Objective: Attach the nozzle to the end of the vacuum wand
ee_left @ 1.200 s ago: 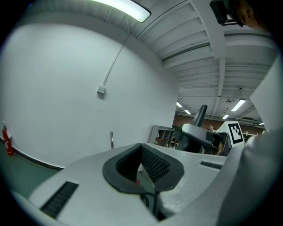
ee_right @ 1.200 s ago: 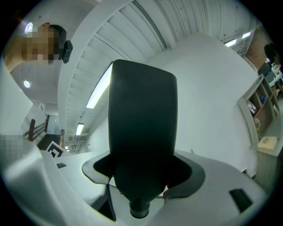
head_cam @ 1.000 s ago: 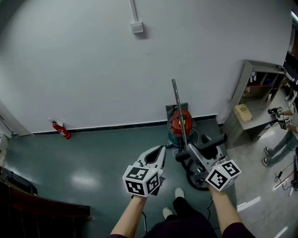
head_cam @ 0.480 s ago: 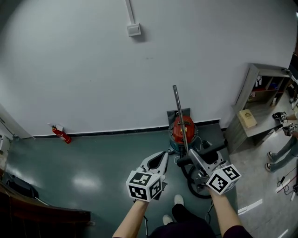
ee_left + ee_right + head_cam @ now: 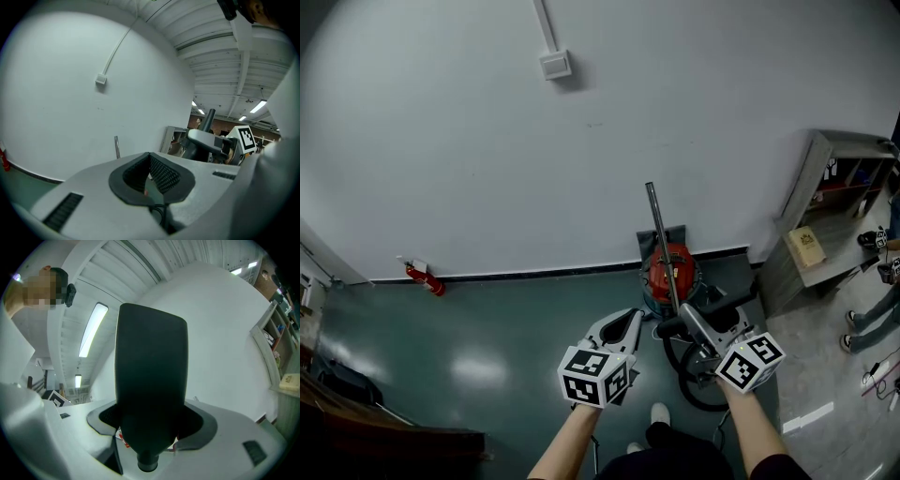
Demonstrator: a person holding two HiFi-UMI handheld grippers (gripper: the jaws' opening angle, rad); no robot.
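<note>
A bare metal vacuum wand stands upright from a red canister vacuum against the white wall. My right gripper is shut on a flat black nozzle, held a little to the right of the wand's lower part. In the right gripper view the nozzle rises wide and dark between the jaws of the right gripper. My left gripper is shut with nothing in it, just left of the canister. In the left gripper view the left gripper faces the wall, and the wand shows beyond it.
A black hose loops on the floor by the canister. A red fire extinguisher stands at the wall on the left. A grey shelf unit with a box is on the right, with a person's legs near it. Dark furniture sits at the lower left.
Both grippers have moved forward together toward the wall and the vacuum. The nozzle stays in the right gripper, and the left stays shut.
</note>
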